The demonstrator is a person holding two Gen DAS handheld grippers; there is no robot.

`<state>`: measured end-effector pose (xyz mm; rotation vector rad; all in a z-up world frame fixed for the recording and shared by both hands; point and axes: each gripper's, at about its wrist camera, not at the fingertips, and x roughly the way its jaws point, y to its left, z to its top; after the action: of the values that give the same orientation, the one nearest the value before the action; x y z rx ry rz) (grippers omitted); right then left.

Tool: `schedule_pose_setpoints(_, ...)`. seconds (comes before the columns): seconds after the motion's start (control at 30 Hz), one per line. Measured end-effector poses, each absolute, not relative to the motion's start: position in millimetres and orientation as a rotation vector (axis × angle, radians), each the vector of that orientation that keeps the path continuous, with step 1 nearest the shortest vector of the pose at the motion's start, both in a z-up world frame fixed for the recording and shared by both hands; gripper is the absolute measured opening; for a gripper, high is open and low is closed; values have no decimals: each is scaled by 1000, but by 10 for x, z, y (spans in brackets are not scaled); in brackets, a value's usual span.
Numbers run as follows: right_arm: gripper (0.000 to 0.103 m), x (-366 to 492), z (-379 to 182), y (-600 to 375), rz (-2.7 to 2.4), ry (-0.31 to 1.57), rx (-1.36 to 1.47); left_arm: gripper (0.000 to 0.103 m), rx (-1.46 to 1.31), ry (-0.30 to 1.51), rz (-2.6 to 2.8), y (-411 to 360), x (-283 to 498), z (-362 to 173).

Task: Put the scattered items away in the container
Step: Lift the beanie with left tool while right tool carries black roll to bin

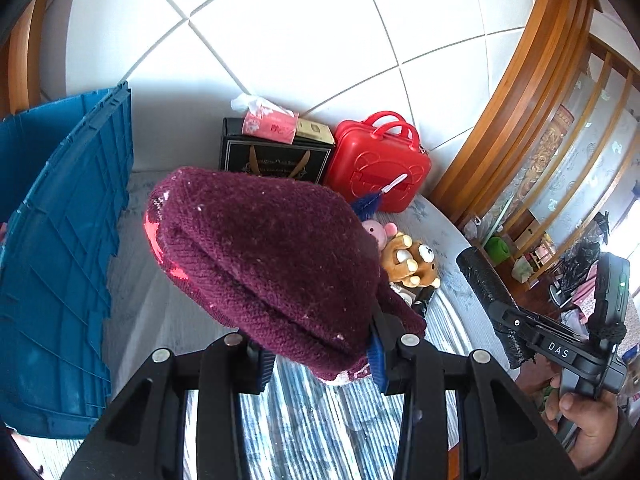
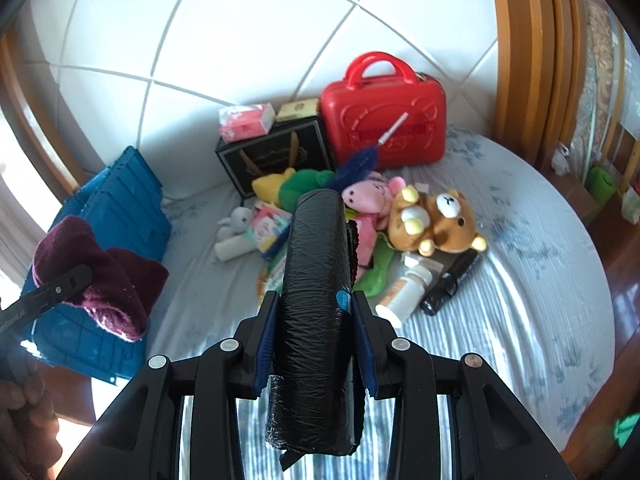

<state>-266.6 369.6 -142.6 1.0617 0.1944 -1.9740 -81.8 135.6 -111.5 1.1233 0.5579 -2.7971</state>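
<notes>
My left gripper (image 1: 320, 356) is shut on a maroon knitted hat (image 1: 268, 256), which hangs up off the bed and hides most of the pile behind it. The hat (image 2: 100, 276) also shows at the left of the right wrist view, in front of the blue plastic crate (image 2: 120, 216). My right gripper (image 2: 312, 340) is shut on a roll of black plastic bags (image 2: 316, 280), held above the bed. In the left wrist view that black roll (image 1: 486, 284) appears at the right, and the crate (image 1: 60, 240) stands at the left.
On the bed lie a brown bear plush (image 2: 436, 220), a pink plush (image 2: 368, 196), a green and yellow plush (image 2: 296, 186), a white bottle (image 2: 404, 292), a black tube (image 2: 452, 280) and a small white plush (image 2: 232, 232). A red case (image 2: 384, 120) and black box (image 2: 276, 156) stand by the tiled wall.
</notes>
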Motion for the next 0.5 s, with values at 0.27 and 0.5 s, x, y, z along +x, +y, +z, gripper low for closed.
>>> schedule_pose_setpoints(0.27, 34, -2490, -1186, 3596, -1979, 185, 1010, 36, 1091, 550, -2828, 1218, -722, -941)
schedule_pose_setpoints(0.5, 34, -2350, -1047, 3469, -1976, 183, 981, 36, 1054, 555, -2846, 1059, -644, -818)
